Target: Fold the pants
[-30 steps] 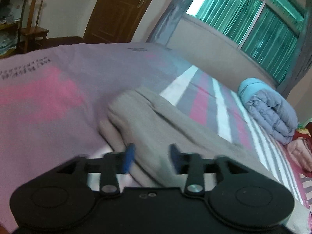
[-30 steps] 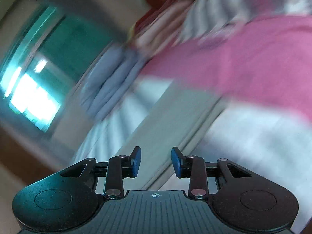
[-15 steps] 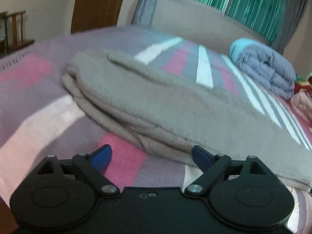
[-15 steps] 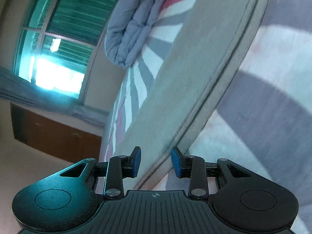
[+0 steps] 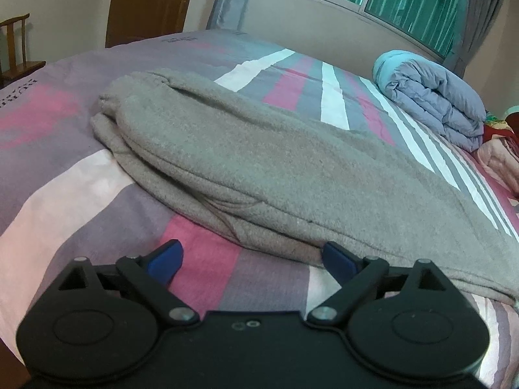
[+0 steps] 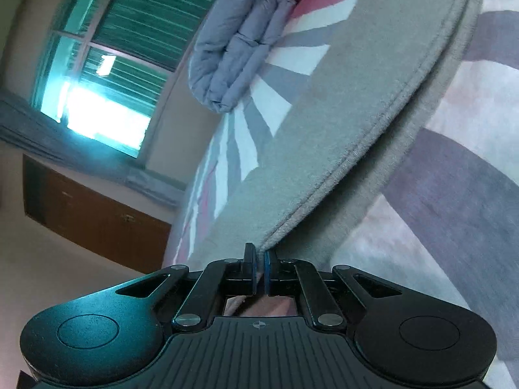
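Observation:
Grey fleece pants [image 5: 259, 149] lie folded lengthwise on the striped bed [image 5: 65, 194], one leg stacked on the other. My left gripper [image 5: 251, 257] is open and empty, just short of the pants' near edge. In the right wrist view the pants [image 6: 340, 123] run diagonally across the tilted frame. My right gripper [image 6: 259, 267] is shut on the stitched hem edge of the pants' top layer.
A rolled blue-grey quilt [image 5: 431, 94] lies near the head of the bed and shows in the right wrist view [image 6: 240, 35]. Pink bedding [image 5: 499, 159] lies at the right edge. A wooden chair [image 5: 16, 48] and brown door [image 5: 146, 3] stand beyond the bed.
My left gripper opened wide and drew back from the pants. My right gripper closed from open onto the pants' hem edge.

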A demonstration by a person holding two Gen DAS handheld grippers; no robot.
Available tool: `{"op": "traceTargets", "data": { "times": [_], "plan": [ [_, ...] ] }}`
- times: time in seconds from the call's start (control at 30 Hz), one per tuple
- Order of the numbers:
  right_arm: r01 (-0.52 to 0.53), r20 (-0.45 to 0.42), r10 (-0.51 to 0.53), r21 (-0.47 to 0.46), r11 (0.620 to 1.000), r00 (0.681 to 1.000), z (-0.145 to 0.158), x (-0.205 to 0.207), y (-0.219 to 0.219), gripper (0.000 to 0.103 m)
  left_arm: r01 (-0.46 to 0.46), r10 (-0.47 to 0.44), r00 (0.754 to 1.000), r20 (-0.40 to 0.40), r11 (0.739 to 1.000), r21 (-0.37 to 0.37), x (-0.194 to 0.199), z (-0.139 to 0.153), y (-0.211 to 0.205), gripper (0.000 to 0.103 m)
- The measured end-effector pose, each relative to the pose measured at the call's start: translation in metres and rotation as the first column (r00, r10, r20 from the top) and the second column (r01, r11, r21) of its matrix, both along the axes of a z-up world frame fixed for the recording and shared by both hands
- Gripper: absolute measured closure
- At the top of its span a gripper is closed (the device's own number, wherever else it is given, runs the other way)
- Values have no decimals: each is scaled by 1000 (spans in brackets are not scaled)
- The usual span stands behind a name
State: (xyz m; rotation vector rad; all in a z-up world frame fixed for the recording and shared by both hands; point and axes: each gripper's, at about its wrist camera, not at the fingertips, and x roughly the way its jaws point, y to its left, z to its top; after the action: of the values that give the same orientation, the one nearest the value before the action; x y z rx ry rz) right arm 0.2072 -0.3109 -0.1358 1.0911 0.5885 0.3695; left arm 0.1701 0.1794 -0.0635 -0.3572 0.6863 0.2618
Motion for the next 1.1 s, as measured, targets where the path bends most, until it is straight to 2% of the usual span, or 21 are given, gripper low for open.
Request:
{"op": "traceTargets", "data": {
  "times": [0.1, 0.2, 0.3, 0.37, 0.43, 0.53, 0.63, 0.77, 0.9, 0.93, 0.97, 1.0, 1.03, 1.1],
  "plan": [
    [1, -84, -5, -57, 998, 996, -9, 13, 7, 99, 0, 0, 1000, -4, 1000, 3, 1, 1, -1, 16],
    [4, -76, -13, -113, 994, 997, -6, 12, 10, 99, 0, 0, 1000, -1, 1000, -4, 1, 1, 0, 16],
    [17, -76, -22, -69, 997, 997, -4, 4, 2, 94, -6, 6, 1000, 21, 1000, 2, -3, 4, -1, 16],
    [46, -6, -46, -51, 998, 999, 7, -9, -4, 93, -19, 19, 999, 41, 1000, 1, -7, 6, 0, 16],
    [0, 60, 2, -39, 999, 998, 16, -16, 2, 93, -33, 34, 999, 33, 999, -22, -4, 3, 2, 15],
    [-131, 47, 130, 24, 991, 990, 16, -6, 33, 92, -41, 41, 999, 18, 999, -34, -1, 1, 3, 15],
    [-190, 0, 190, 55, 980, 982, 9, 6, 71, 58, -29, 30, 999, 25, 999, -28, -4, 2, 3, 15],
    [-209, -6, 211, 99, 973, 977, 4, 17, 97, 59, -42, 43, 998, 34, 998, -39, -10, 3, 10, 15],
    [-202, -19, 206, 116, 972, 978, -2, 24, 99, 60, -46, 49, 998, 37, 997, -58, -11, 2, 15, 15],
    [-198, -24, 202, 113, 974, 979, -2, 26, 99, 67, -47, 49, 998, 36, 997, -58, -11, 2, 16, 15],
    [-195, -43, 200, 99, 976, 979, -3, 31, 102, 83, -47, 49, 998, 34, 997, -57, -10, 2, 15, 15],
    [-195, -75, 201, 82, 977, 977, -5, 36, 103, 94, -48, 50, 998, 33, 997, -56, -10, 2, 15, 15],
    [-196, -98, 202, 70, 978, 974, -5, 44, 108, 99, -48, 49, 998, 31, 997, -54, -9, 2, 15, 15],
    [-202, -68, 204, 41, 979, 977, -2, 40, 106, 100, -44, 46, 998, 32, 998, -52, -10, 2, 15, 15]
  ]
}}
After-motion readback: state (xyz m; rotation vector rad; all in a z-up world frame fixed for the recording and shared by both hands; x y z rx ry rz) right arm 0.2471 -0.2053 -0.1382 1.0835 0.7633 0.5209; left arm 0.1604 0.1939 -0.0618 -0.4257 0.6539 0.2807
